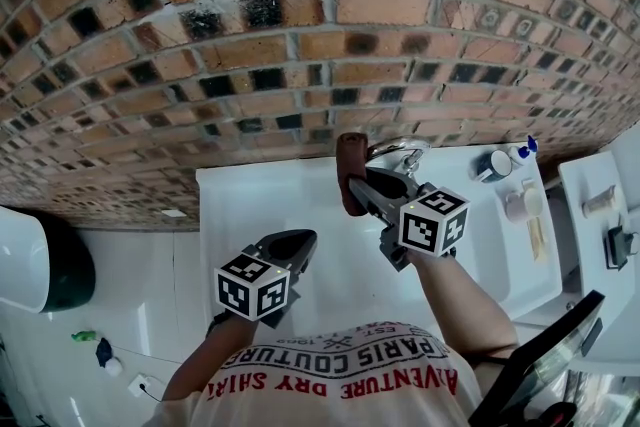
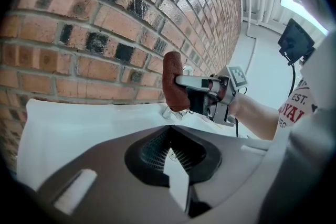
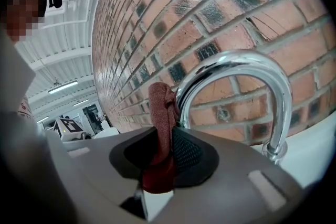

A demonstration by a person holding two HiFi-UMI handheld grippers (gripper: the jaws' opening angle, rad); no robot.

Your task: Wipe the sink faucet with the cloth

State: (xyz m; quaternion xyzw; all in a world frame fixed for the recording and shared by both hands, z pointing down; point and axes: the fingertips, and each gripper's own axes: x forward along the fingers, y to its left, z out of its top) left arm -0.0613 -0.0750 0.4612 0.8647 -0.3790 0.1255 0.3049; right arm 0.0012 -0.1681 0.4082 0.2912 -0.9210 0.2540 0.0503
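While clamping the cloth (image 3: 157,107) in the right tool (image 3: 167,152) by the faucet (image 3: 239,63), risking the narrow roll skidding off slick curved chrome; holding the left tool (image 2: 170,152) closed, empty.

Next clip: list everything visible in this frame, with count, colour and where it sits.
brick wall: one, red-brown and black, behind the sink
sink: one, white, below the wall
faucet: one, chrome, arched, at the sink's back
cloth: one, dark red, upright beside the faucet
small containers: a few, white and blue, sink's right end
screen: one, black, lower right
shirt: one, white, red print, bottom edge
left gripper: one, dark grey, shut and empty, over the sink
right gripper: one, dark grey, shut on the cloth at the faucet
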